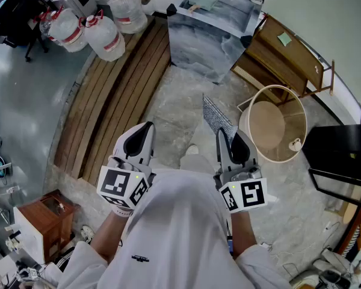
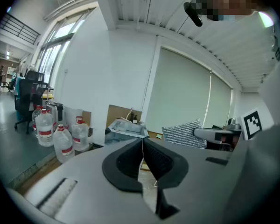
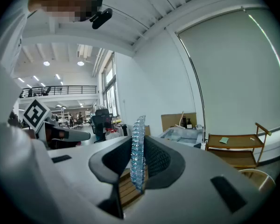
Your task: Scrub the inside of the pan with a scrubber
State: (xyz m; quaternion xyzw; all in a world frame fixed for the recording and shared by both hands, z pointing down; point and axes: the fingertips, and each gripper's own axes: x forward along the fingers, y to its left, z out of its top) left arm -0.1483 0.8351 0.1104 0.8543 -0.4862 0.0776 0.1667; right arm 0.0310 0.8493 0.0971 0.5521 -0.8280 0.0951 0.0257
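**Scrubber held, no pan yet in reach**
The right gripper (image 1: 228, 138) pinches a silvery mesh scrubber (image 1: 218, 116) on edge, and the sheet stands out past its tips. The left gripper (image 1: 143, 131) is pressed together with nothing I can make out in it. No view shows the pan, so scrubbing seems not begun. The next move calls for finding the pan and bringing the scrubber to its inside.

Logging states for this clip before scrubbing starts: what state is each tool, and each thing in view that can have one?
Left tool: shut, nothing between its jaws.
Right tool: shut on the scrubber.
Scrubber: clamped upright and edge-on, sticking out past the jaws.
Water jugs: upright on the floor, red caps on.
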